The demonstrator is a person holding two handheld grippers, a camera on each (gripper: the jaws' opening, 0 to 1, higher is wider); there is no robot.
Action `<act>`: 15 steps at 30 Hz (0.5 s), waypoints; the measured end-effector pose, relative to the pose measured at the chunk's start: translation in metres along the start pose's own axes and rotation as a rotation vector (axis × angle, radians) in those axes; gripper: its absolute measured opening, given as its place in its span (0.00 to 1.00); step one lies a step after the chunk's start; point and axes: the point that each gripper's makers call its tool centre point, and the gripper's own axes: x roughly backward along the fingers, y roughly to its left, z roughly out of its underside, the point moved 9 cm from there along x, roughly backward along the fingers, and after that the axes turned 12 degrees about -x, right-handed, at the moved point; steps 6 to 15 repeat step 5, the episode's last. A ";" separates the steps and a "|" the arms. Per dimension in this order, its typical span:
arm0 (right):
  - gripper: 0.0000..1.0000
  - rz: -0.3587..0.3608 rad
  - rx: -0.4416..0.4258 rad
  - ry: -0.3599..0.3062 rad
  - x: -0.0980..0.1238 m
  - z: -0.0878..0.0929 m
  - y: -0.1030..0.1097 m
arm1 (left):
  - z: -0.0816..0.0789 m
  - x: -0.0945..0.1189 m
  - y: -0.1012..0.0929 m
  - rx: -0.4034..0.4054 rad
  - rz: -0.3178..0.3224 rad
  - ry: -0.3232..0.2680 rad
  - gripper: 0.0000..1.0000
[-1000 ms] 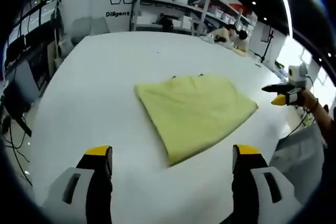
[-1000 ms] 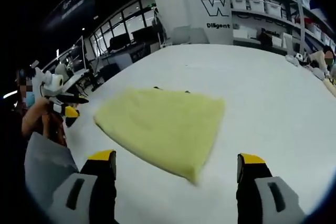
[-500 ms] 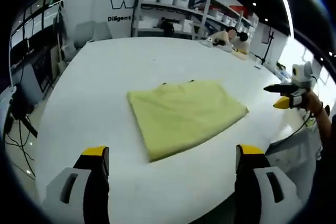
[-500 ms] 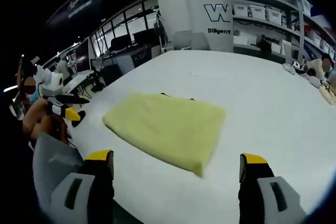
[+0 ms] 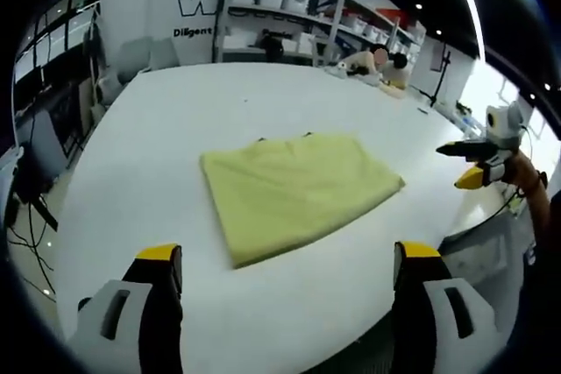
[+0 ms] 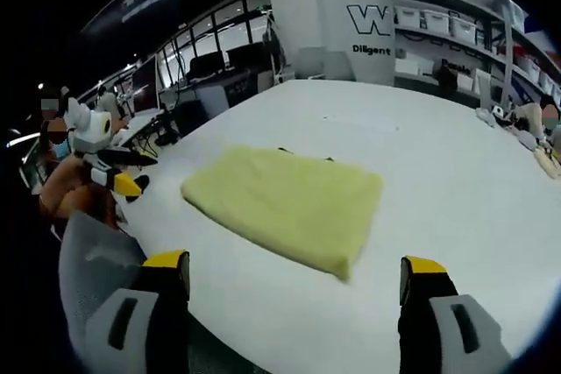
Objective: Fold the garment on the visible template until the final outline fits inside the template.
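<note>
1. Yellow-green cloth, the garment point(image 5: 294, 187), lies folded into a flat, roughly four-sided shape in the middle of the left gripper view, on a wide white surface point(image 5: 175, 111). A few small dark marks peek out along its far edge, and I cannot tell what they are. The left hand-held gripper point(image 5: 285, 273) rises from the bottom of the frame with its two yellow-tipped jaws spread wide and nothing between them; both tips stand short of the garment's near edge. At the right edge of the frame the right hand-held gripper point(image 5: 469, 164) is held in a person's hand point(image 5: 519, 171) over the rim of the surface, well apart from the garment. Shelving with white bins point(image 5: 289, 6) fills the upper middle of the frame.

2. In the right gripper view the garment point(image 6: 285, 203) lies mid-frame on the surface point(image 6: 456, 172), one corner pointing toward the lower right. The right hand-held gripper point(image 6: 294, 273) comes up from the bottom, jaws parted wide and empty, clear of the cloth. At the left edge the left hand-held gripper point(image 6: 123, 172) sits in a person's hand point(image 6: 74, 186), off the near-left rim of the surface. A white wall with large lettering point(image 6: 372, 24) stands at the upper middle.
</note>
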 end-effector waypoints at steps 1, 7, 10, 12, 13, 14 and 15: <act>0.99 0.002 -0.002 0.003 0.000 0.000 0.000 | 0.000 0.000 0.000 -0.002 -0.001 -0.003 0.99; 0.99 0.006 -0.002 0.009 0.000 0.002 -0.001 | 0.000 -0.001 0.002 -0.008 -0.003 0.004 0.99; 0.99 0.006 -0.002 0.009 0.000 0.002 -0.001 | 0.000 -0.001 0.002 -0.008 -0.003 0.004 0.99; 0.99 0.006 -0.002 0.009 0.000 0.002 -0.001 | 0.000 -0.001 0.002 -0.008 -0.003 0.004 0.99; 0.99 0.006 -0.002 0.009 0.000 0.002 -0.001 | 0.000 -0.001 0.002 -0.008 -0.003 0.004 0.99; 0.99 0.006 -0.002 0.009 0.000 0.002 -0.001 | 0.000 -0.001 0.002 -0.008 -0.003 0.004 0.99; 0.99 0.006 -0.002 0.009 0.000 0.002 -0.001 | 0.000 -0.001 0.002 -0.008 -0.003 0.004 0.99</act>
